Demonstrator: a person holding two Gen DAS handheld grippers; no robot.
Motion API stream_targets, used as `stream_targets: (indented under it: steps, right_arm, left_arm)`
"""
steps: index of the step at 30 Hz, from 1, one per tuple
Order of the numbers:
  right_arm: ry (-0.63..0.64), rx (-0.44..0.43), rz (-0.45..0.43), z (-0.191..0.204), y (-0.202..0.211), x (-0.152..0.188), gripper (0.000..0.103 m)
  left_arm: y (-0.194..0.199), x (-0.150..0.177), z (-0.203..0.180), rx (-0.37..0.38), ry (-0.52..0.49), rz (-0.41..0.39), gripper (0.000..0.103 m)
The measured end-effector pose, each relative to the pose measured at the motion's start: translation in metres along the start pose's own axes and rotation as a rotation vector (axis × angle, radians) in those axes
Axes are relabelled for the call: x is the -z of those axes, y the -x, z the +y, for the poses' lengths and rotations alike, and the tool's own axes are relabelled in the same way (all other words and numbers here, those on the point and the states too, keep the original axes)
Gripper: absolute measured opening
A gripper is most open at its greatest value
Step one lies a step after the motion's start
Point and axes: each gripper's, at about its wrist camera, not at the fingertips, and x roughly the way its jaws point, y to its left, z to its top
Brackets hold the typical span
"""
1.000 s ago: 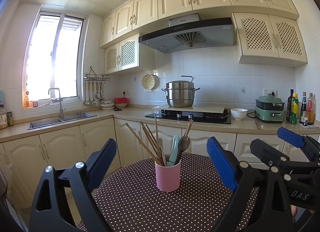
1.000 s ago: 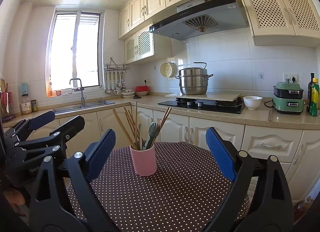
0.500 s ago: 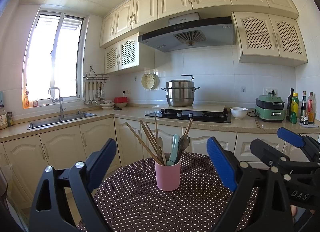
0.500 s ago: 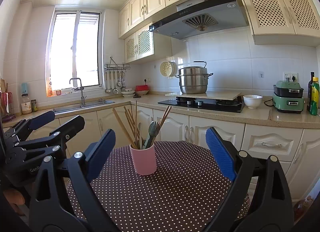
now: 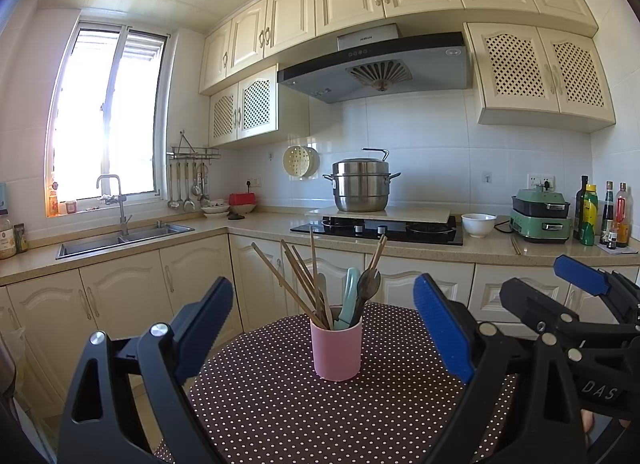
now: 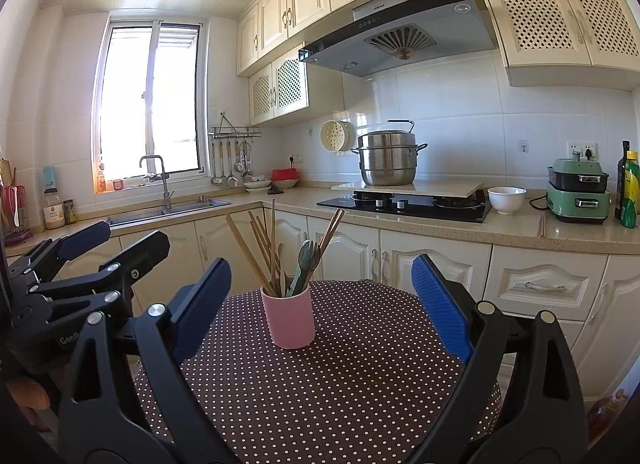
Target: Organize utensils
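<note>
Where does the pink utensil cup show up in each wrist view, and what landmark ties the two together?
Left wrist: pink cup sits just right of centre on the polka-dot tablecloth, between the open fingers.
Right wrist: pink cup sits left of centre, nearer the left finger.
Shared landmark: the steel steamer pot on the stove.

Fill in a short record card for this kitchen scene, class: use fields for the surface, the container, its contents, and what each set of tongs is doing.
Surface: round table with a brown, white-dotted cloth
Container: pink cup, upright near the table's middle
Contents: wooden chopsticks, a light-blue handled utensil, dark spoon and fork heads, all leaning inside the cup
Left tongs: open, empty, cup in line between the fingers, not touching it
Right tongs: open, empty, aimed at the cup
Utensils lying on the cloth: none visible
</note>
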Motion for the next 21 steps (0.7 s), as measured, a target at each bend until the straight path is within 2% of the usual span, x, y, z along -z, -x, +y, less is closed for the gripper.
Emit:
stream_targets:
  steps: [21]
  right_arm:
    - [-0.004, -0.008, 0.013, 0.0011, -0.0028, 0.0029, 0.09]
  left_arm:
    - [-0.0016, 0.004, 0.0021, -0.003, 0.001, 0.011, 0.09]
